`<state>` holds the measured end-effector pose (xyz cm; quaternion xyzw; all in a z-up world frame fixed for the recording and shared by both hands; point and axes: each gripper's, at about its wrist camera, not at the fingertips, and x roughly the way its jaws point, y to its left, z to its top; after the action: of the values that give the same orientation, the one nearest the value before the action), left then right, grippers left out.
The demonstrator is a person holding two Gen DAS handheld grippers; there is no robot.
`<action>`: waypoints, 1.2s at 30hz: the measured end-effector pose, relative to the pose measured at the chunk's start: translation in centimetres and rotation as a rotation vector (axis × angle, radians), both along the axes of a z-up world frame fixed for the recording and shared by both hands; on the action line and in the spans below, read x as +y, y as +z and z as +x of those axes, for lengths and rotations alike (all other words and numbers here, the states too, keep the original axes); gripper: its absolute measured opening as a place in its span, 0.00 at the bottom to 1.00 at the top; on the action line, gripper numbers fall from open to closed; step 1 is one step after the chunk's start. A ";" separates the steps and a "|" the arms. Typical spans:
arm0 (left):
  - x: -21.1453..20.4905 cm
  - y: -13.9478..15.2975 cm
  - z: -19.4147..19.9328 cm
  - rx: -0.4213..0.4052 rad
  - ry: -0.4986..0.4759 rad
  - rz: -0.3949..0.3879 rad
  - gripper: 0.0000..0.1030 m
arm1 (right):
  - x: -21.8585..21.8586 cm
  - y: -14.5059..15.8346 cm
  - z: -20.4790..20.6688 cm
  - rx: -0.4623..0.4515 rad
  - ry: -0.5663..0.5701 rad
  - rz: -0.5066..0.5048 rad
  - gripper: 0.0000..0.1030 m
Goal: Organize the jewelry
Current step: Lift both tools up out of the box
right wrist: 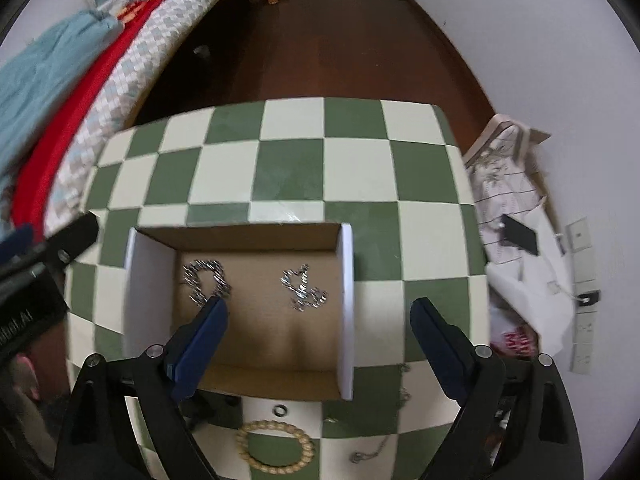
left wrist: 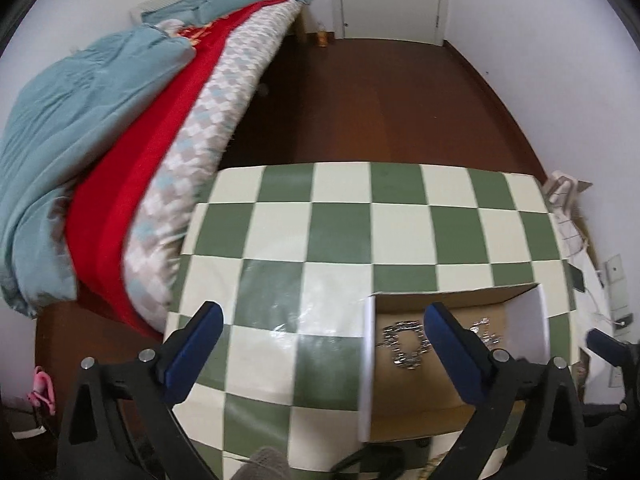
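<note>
Left wrist view: the left gripper (left wrist: pixel 324 344), blue-padded fingers spread wide w/ nothing between them, hangs over a green-and-cream checkered table (left wrist: pixel 280 216), its right finger in front of a shallow brown cardboard box w/ white end walls (left wrist: pixel 367 368) where a silver chain bracelet (left wrist: pixel 402 346) lies on the floor. Right wrist view: the right gripper (right wrist: pixel 320 332), jaws likewise wide & empty, sits above the same box, which holds the bracelet at left & a second tangled silver chain piece (right wrist: pixel 304 288) at right, well apart; nearer the camera, on the table outside the box, lie a cream beaded bracelet (right wrist: pixel 275 444), a small dark metal ring (right wrist: pixel 280 410) & a thin silver necklace chain (right wrist: pixel 380 446).
</note>
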<state>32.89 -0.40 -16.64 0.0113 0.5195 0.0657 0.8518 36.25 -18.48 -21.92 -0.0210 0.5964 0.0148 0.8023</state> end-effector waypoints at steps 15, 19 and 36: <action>0.9 1.0 -5.5 -0.072 0.039 0.054 1.00 | 0.4 0.9 -4.5 -0.084 -0.012 -0.020 1.00; 0.8 2.4 -7.2 -0.113 0.035 0.063 1.00 | 0.2 2.6 -5.7 -0.129 -0.020 -0.028 1.00; 0.3 8.5 -15.2 -0.269 0.002 0.044 1.00 | -0.5 10.1 -13.4 -0.309 -0.049 -0.033 1.00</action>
<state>17.72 -0.11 -8.18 0.0204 0.3990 0.0791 0.9133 22.84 -19.00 -11.77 -0.0216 0.4662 -0.0180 0.8842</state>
